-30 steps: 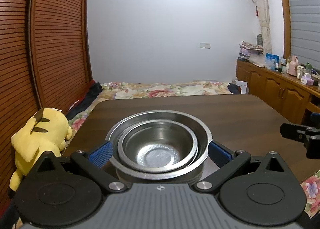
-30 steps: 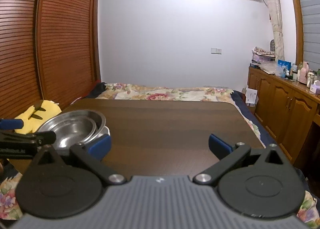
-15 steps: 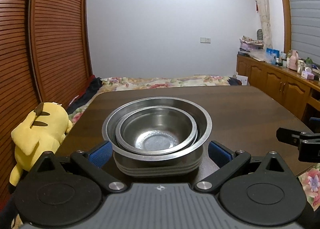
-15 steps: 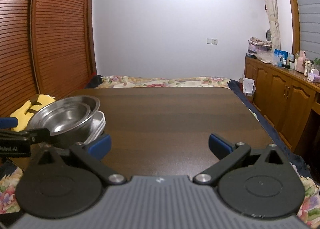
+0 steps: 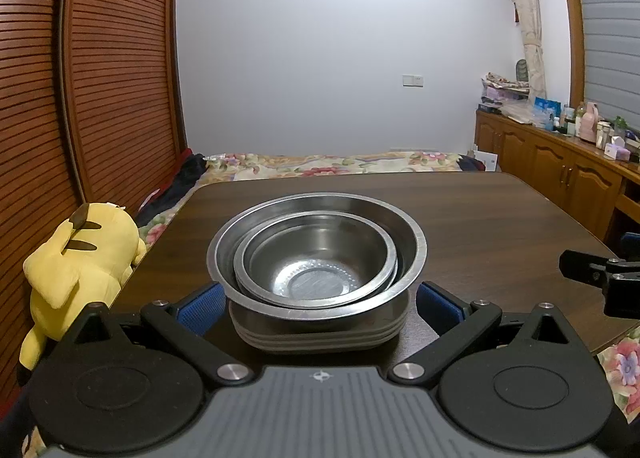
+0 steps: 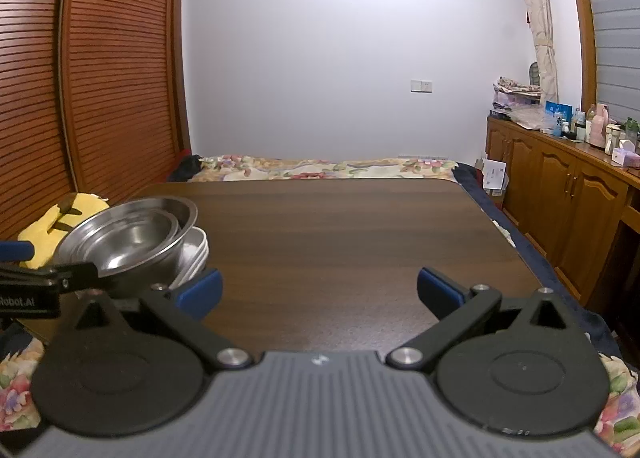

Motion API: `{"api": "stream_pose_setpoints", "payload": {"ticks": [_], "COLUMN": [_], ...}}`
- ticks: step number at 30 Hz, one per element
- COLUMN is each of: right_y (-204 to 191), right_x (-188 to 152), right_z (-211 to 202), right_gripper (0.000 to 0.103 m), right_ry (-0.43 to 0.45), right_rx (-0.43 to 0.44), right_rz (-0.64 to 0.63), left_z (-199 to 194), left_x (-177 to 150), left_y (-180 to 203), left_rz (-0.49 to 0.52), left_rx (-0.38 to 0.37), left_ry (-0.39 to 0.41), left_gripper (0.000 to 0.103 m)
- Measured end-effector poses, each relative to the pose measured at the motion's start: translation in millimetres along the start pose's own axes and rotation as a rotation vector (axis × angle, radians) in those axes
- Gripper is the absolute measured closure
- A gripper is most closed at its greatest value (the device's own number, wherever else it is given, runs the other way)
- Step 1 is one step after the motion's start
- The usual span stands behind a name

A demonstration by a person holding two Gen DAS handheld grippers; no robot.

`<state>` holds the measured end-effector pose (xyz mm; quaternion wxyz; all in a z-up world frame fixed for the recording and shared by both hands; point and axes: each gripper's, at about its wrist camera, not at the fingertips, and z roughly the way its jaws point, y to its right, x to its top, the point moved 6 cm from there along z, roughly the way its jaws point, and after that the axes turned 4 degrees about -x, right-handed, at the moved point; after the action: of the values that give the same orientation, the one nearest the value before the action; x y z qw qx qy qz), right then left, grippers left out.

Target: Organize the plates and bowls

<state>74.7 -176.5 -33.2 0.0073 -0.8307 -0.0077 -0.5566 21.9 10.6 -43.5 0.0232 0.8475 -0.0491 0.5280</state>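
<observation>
Two steel bowls sit nested, the small bowl (image 5: 316, 258) inside the large bowl (image 5: 408, 242), on top of a stack of pale plates (image 5: 320, 334). The stack stands at the near left of the dark wooden table (image 5: 500, 218). My left gripper (image 5: 319, 305) is open, its blue pads flanking the stack's near part with small gaps. In the right wrist view the bowls (image 6: 132, 234) and plates (image 6: 196, 254) lie at the left. My right gripper (image 6: 320, 290) is open over bare table, nothing between its fingers.
A yellow plush toy (image 5: 80, 258) lies beyond the table's left edge, by slatted wooden doors. A bed with floral bedding (image 5: 320, 164) is past the far edge. A wooden cabinet (image 5: 560, 178) carrying bottles runs along the right wall.
Both views have dropped lower and more level with the table. The plates under the bowls now show in the left wrist view. Both grippers stay open and the stack has not moved.
</observation>
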Motion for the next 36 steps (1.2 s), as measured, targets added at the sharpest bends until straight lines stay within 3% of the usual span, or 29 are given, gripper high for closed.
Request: {"api": "stream_pose_setpoints", "payload": {"ticks": [36], "right_y": [6.8], "right_x": [2.0], "right_z": [-1.2], "right_gripper": [0.0], "right_ry": [0.006], "right_rx": [-0.004], "right_rz": [0.025], "left_z": [-1.7], "left_x": [-1.4], "left_y": [-1.8], "left_rz": [-0.004], "left_rx": [0.002], "left_ry": [0.003], "left_gripper": [0.0]}}
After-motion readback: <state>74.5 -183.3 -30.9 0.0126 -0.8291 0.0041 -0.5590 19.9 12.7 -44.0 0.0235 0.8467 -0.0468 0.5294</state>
